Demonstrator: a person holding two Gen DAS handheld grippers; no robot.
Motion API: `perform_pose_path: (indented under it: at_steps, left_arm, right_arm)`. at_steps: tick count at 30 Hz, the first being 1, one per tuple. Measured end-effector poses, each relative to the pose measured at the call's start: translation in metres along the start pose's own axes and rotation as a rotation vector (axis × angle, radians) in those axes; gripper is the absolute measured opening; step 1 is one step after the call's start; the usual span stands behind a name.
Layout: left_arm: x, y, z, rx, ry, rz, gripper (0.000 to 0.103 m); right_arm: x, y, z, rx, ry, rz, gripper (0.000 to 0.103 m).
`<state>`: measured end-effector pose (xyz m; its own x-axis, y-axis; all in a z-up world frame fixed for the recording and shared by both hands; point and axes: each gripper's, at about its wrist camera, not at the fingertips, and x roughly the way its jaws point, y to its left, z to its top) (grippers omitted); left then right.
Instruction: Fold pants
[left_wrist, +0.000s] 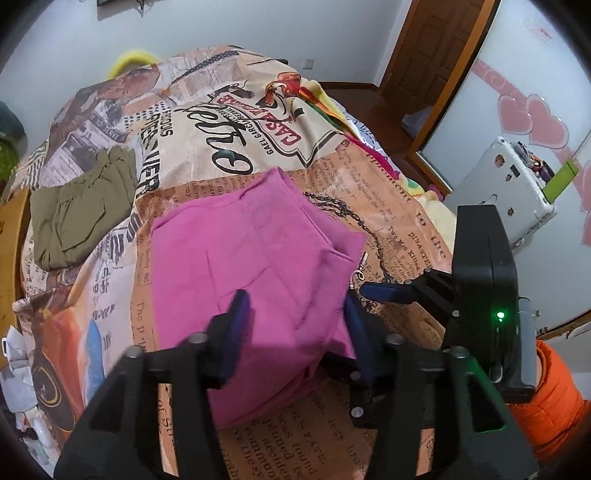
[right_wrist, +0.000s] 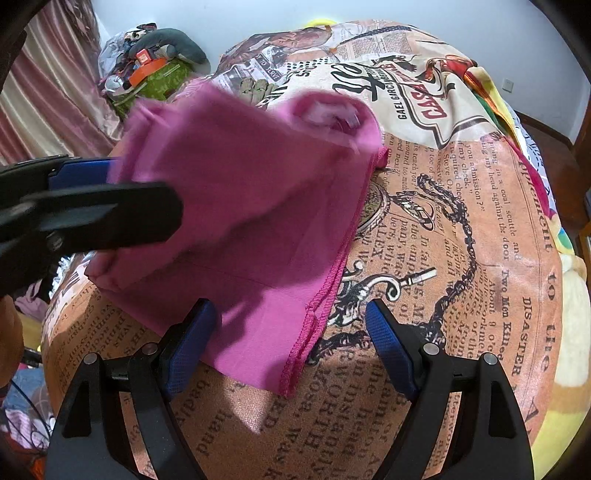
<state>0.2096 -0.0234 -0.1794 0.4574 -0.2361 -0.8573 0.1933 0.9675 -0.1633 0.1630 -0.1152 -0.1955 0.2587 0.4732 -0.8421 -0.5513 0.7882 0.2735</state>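
Pink pants (left_wrist: 255, 258) lie folded on the newspaper-print bedspread (left_wrist: 388, 206), roughly mid-bed, upper layer blurred in right wrist view. Left gripper (left_wrist: 295, 325) w/ blue pads (left_wrist: 240, 325) spread apart, straddling the near part of the pink fabric, pads not pressing it. Right gripper (right_wrist: 291, 343) jaws wide apart, empty; its left finger (right_wrist: 188, 343) sits at the pants' near hemmed edge, right finger over bare bedspread. Left gripper shows in right wrist view at left, beside the pants' left side. Folded olive-green garment (left_wrist: 81, 214) lies apart at far left of bed. Orange sleeve (left_wrist: 554, 402) at lower right
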Motion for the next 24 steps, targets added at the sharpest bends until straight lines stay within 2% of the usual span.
perform_pose_path:
  at_steps: [7, 11, 14, 15, 20, 24]
  left_arm:
    - [-0.013, 0.026, 0.0, -0.114, -0.016, -0.004, 0.069]
    - [-0.02, 0.048, 0.006, -0.166, -0.044, 0.044, 0.07]
    - [-0.027, 0.067, 0.01, -0.228, -0.067, -0.004, 0.07]
    - [-0.029, 0.071, 0.012, -0.239, -0.077, 0.002, 0.071]
    - [-0.033, 0.092, 0.026, -0.237, -0.131, 0.139, 0.076]
    - [-0.014, 0.106, 0.041, -0.207, -0.111, 0.211, 0.078]
  right_arm:
    - [0.0, 0.0, 0.0, 0.001, -0.001, 0.001, 0.081]
    - [0.0, 0.0, 0.0, 0.0, 0.0, 0.0, 0.081]
    - [0.0, 0.0, 0.0, 0.001, -0.001, 0.002, 0.081]
    - [0.0, 0.0, 0.0, 0.001, 0.0, 0.001, 0.081]
    - [0.0, 0.0, 0.0, 0.001, 0.0, 0.001, 0.081]
    - [0.001, 0.0, -0.001, 0.003, 0.0, 0.004, 0.081]
